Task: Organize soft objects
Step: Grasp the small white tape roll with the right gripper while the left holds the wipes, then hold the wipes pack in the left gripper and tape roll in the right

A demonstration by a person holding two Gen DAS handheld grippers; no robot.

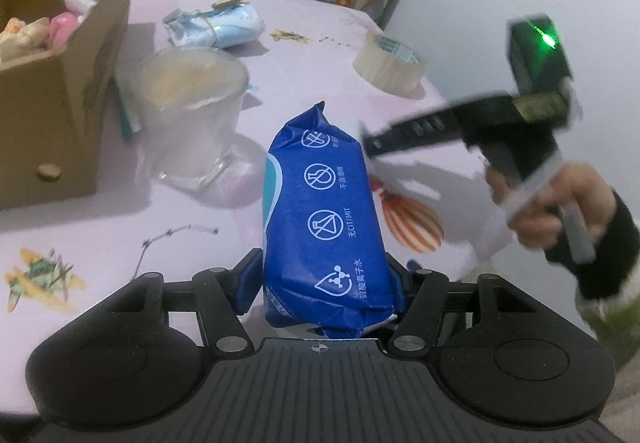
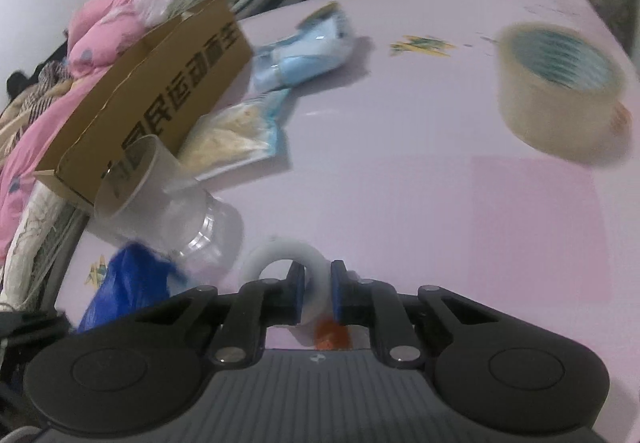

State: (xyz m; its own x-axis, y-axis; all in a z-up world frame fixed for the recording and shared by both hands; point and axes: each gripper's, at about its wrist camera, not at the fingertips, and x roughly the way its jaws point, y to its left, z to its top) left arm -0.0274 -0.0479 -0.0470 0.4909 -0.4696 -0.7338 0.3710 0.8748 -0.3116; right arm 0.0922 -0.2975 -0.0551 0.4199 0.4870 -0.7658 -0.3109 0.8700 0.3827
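My left gripper (image 1: 326, 283) is shut on a blue wet-wipes pack (image 1: 324, 211) and holds it above the pink table; the pack also shows in the right wrist view (image 2: 128, 279) at lower left. My right gripper (image 2: 316, 291) is shut on a small white tape ring (image 2: 280, 255) just above the table. In the left wrist view the right gripper (image 1: 372, 151) is blurred, to the right of the pack. A cardboard box (image 1: 60, 83) with soft items stands at the left.
A clear plastic cup (image 1: 192, 115) stands next to the box (image 2: 160, 83). A bag of blue masks (image 1: 216, 27) lies behind it. A wide tape roll (image 2: 560, 87) sits at the right. A flat packet (image 2: 236, 139) lies by the box.
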